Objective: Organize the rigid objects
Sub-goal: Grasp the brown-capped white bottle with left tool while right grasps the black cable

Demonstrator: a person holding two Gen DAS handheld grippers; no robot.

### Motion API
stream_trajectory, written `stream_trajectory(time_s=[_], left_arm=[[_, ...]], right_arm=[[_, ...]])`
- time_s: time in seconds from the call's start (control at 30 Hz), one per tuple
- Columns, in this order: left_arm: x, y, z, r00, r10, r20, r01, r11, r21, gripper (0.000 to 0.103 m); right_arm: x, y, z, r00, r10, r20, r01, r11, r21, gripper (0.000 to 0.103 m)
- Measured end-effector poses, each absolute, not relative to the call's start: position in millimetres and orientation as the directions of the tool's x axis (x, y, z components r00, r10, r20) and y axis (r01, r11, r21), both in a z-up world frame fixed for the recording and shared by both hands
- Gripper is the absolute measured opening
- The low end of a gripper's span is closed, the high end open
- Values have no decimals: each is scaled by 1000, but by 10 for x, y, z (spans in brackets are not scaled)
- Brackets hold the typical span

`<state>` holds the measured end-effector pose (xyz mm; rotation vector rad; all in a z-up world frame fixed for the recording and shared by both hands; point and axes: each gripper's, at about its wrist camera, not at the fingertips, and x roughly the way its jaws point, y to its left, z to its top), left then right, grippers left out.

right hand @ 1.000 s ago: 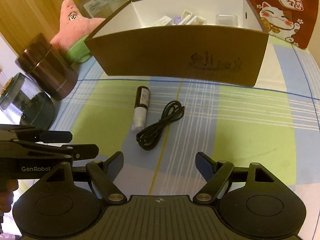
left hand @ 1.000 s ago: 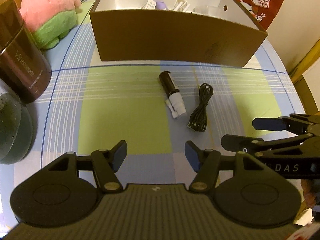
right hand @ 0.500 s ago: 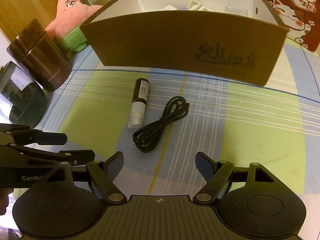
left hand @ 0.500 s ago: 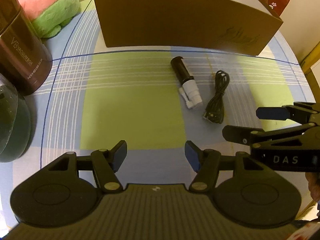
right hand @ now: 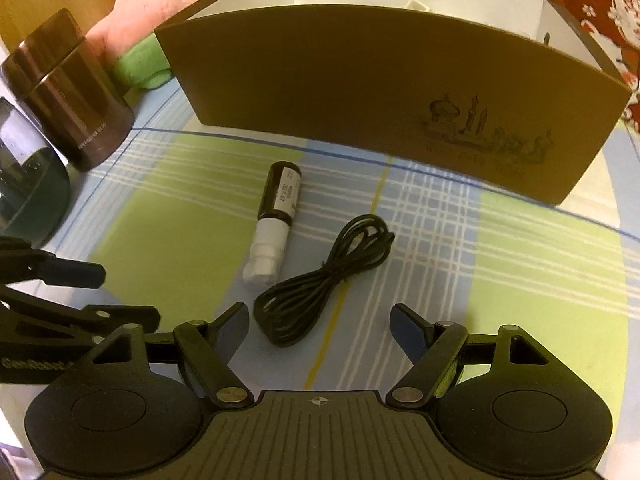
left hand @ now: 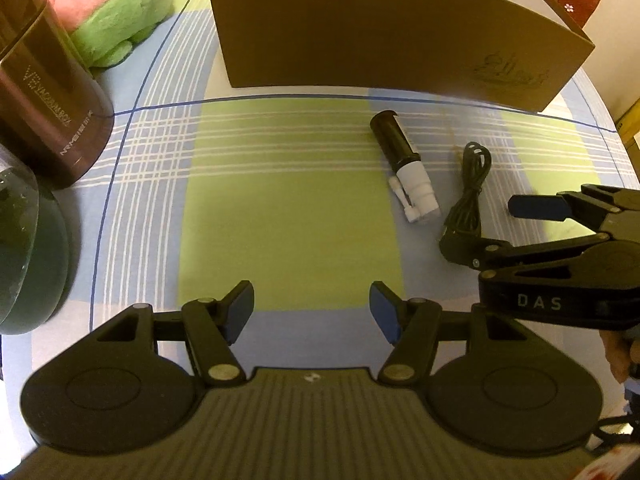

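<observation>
A black bottle with a white cap point(left hand: 402, 162) point(right hand: 276, 216) lies on the checked tablecloth in front of a brown cardboard box point(left hand: 380, 36) point(right hand: 380, 92). A coiled black cable point(left hand: 470, 188) point(right hand: 324, 280) lies just right of the bottle. My right gripper point(right hand: 320, 330) is open, low over the cloth, with the near end of the cable just ahead of its fingers. It also shows in the left wrist view point(left hand: 480, 224). My left gripper point(left hand: 312, 310) is open and empty, over the cloth to the left of the bottle.
A dark brown canister point(left hand: 44, 92) point(right hand: 72, 92) and a dark green glass lid point(left hand: 24, 260) stand at the left. A pink and green plush toy point(left hand: 120, 12) lies behind them. A red cloth point(right hand: 600, 12) lies at the back right.
Both grippers have moved forward and lower toward the bottle, the cable and the box. The right gripper has come up to the near end of the cable. Both have stayed open.
</observation>
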<state>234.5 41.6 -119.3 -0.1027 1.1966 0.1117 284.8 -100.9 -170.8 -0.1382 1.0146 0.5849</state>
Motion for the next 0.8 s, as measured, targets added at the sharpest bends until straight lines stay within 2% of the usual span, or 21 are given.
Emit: stream_trajectory(time_s=[0.37, 0.53, 0.8], left_arm=[[2504, 337, -1187, 396, -11, -918, -87, 995, -50, 60], [2652, 256, -1154, 434, -60, -899, -53, 994, -92, 60], [2942, 125, -1240, 467, -86, -880, -5, 995, -100, 58]], right_arm=[[3070, -1526, -1719, 448, 320, -835, -410, 903, 126, 70], [3056, -1649, -1589, 433, 374, -820, -419, 889, 184, 70], [3112, -1532, -1527, 459, 398, -795, -432, 881, 192, 70]])
